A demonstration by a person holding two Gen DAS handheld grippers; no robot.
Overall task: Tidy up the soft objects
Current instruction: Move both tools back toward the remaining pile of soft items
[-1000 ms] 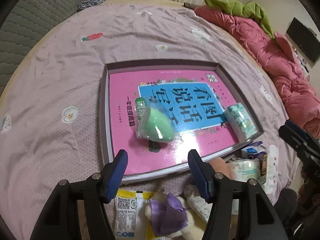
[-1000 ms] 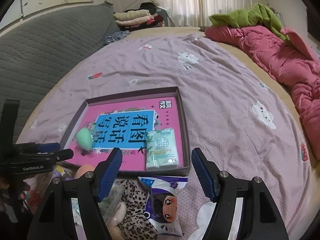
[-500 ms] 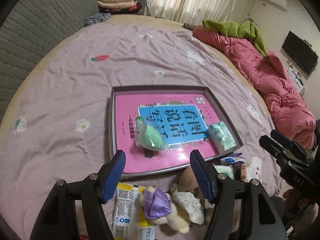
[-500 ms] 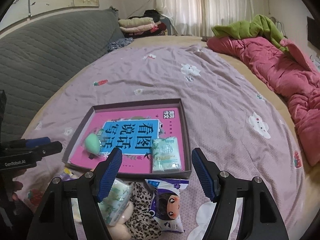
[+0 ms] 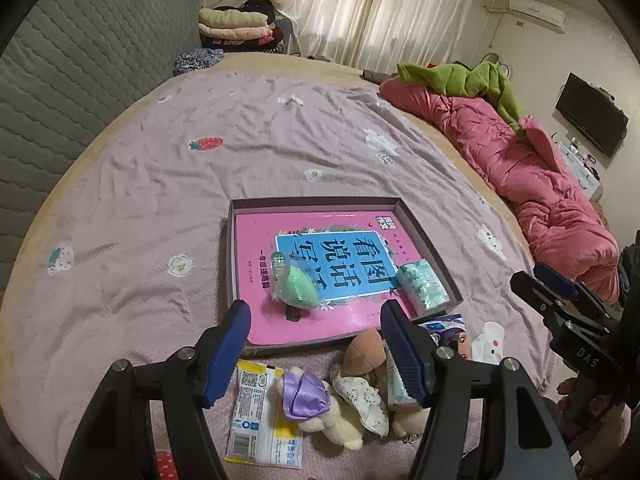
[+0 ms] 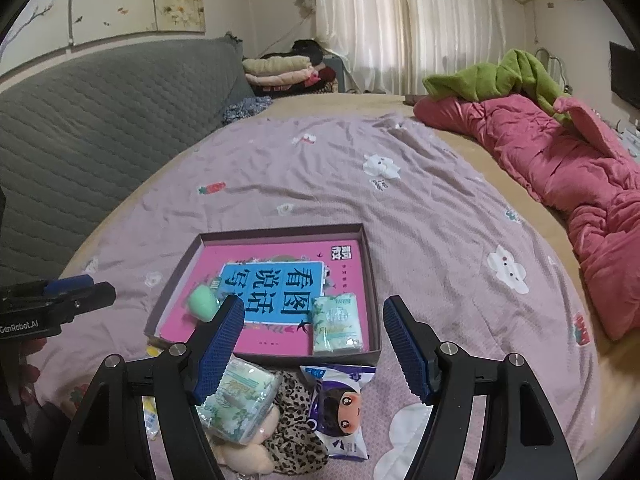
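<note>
With both pairs of fingers spread wide and empty, the plush doll [image 5: 340, 412] just below the left gripper [image 5: 316, 354] is best pinched at its body — not its purple bow — while beyond the right gripper [image 6: 314, 346] the tissue pack [image 6: 337, 325] and green sponge [image 6: 203, 303] lie in the tray [image 6: 372, 280].

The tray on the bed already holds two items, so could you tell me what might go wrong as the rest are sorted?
1. The green sponge sits loose on the glossy book cover inside the tray; a nudge could roll it.
2. The remaining soft items are heaped together, so the open right gripper may catch the leopard-print toy along with the tissue pack.
</note>
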